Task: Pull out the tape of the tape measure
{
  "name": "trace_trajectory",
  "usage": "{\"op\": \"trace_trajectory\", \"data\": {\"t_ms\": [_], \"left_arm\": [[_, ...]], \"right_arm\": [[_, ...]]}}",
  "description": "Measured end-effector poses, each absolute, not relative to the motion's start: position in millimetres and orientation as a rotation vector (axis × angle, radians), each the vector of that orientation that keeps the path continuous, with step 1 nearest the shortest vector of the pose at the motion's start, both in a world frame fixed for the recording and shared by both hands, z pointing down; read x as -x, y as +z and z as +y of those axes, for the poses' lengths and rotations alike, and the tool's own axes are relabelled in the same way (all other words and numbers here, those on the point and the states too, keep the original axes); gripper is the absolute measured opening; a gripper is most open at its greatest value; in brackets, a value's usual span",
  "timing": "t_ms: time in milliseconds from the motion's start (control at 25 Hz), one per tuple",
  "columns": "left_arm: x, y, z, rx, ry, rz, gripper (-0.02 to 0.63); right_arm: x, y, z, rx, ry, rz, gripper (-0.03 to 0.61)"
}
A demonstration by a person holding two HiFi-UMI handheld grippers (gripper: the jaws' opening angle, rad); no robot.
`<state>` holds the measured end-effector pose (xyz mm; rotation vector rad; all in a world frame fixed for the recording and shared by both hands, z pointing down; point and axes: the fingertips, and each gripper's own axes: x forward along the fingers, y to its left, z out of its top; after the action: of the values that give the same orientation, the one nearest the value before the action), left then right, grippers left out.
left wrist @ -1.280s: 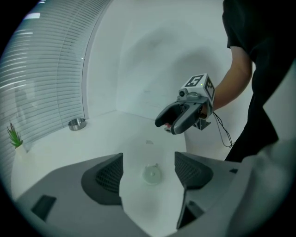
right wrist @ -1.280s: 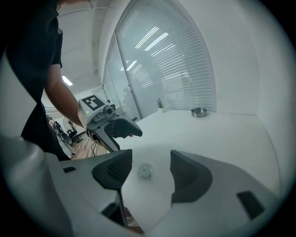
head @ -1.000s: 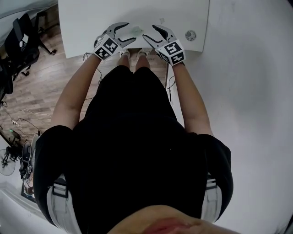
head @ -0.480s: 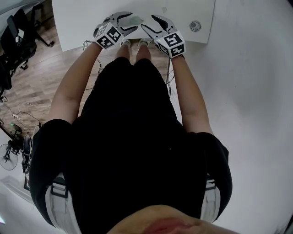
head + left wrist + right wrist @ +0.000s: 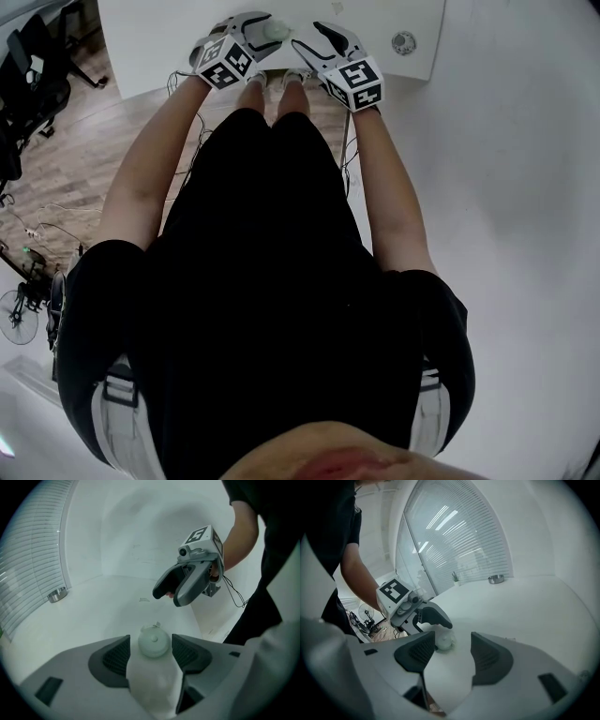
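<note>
Two hand-held grippers sit at the top edge of the head view, over a white table (image 5: pixel 159 37). The left gripper (image 5: pixel 265 32) is left of centre with the pale round tape measure (image 5: pixel 277 28) between its jaws. The right gripper (image 5: pixel 312 39) is just to its right, tips angled toward the same spot. In the left gripper view the tape measure (image 5: pixel 153 643) lies at lower centre, filling the gap between the dark pads (image 5: pixel 115 656). The jaws have just been closing and appear to clasp its sides. A small tab (image 5: pixel 157 625), likely the tape's end, sticks out of its far edge, toward the right gripper (image 5: pixel 167 597) at upper right, near but apart. In the right gripper view that gripper's jaws stand apart and empty. The tape measure (image 5: pixel 444 641) shows just beyond the left-hand pad, so the tab seems to lie ahead and slightly left. The tape measure is round, with no long axis, so the pull would likely run along the line between the grippers.
</note>
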<state>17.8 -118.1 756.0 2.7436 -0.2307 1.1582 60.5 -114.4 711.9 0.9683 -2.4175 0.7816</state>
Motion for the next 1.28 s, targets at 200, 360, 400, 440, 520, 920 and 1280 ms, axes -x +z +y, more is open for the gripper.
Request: {"op": "trace_trajectory", "data": {"t_ms": [200, 360, 400, 440, 520, 920, 1280], "left_arm": [[-24, 759, -115, -2.739, 1.193, -0.207, 0.287], [-24, 761, -116, -2.743, 1.217, -0.21, 0.279], [-23, 762, -116, -2.744, 1.217, -0.215, 0.278], [-22, 762, -117, -2.745, 1.216, -0.219, 0.276], [-22, 762, -117, -2.747, 1.214, -0.221, 0.275], [-22, 758, -114, -2.749, 1.208, -0.248, 0.225], [-28, 701, -126, -2.762, 1.081, -0.315, 0.225]], "right_arm": [[-66, 712, -109, -0.979, 0.788, -2.412, 0.238], [-66, 712, -107, -0.983, 0.794, -2.408, 0.238], [-66, 712, -107, -0.982, 0.795, -2.408, 0.238], [-65, 712, -107, -0.981, 0.794, -2.407, 0.238], [-65, 712, -106, -0.982, 0.792, -2.406, 0.238], [-68, 705, -104, -0.975, 0.765, -2.411, 0.233], [-70, 676, -110, -0.957, 0.7, -2.46, 0.222]]}}
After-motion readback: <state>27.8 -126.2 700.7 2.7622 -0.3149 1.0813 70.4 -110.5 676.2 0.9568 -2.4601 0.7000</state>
